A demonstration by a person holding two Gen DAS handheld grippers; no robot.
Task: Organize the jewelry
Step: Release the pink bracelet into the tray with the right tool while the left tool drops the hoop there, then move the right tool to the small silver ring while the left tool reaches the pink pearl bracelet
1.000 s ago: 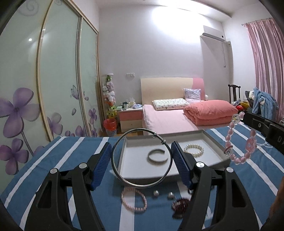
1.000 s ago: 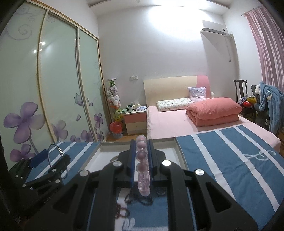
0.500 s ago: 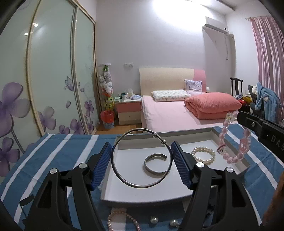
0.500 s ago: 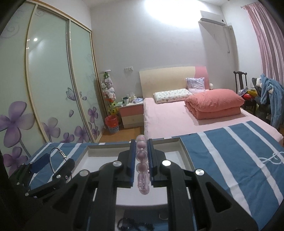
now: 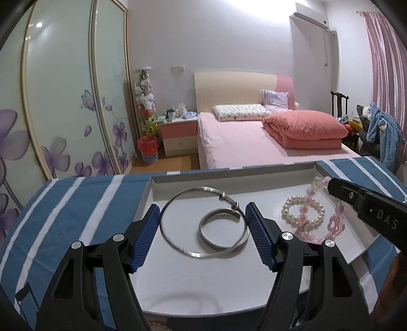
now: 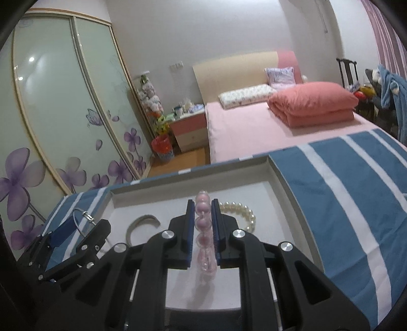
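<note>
**Both bracelets over the tray**

Your pink bead bracelet point(image 6: 203, 229) hangs in the nearly closed right gripper point(image 6: 202, 229), just above the pearl bracelet point(image 5: 302, 212) in the tray point(image 5: 193, 277); your left gripper point(image 5: 203, 229) clamps the wire bangle point(image 5: 203, 221) above the silver cuff point(image 5: 218, 230)

Left hand-held gripper point(image 5: 203, 229) around thin silver bangle point(image 5: 178, 219) over white tray point(image 5: 178, 275); pearl bracelet point(image 5: 302, 211) beside

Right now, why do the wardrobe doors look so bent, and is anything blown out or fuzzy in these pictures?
Left wrist view: the fisheye lens bows the wardrobe doors, and a ceiling light washes out the wall above the bed. Right wrist view: same bending; the pink bead bracelet between the right tongs sits close to the lens and looks soft.
</note>
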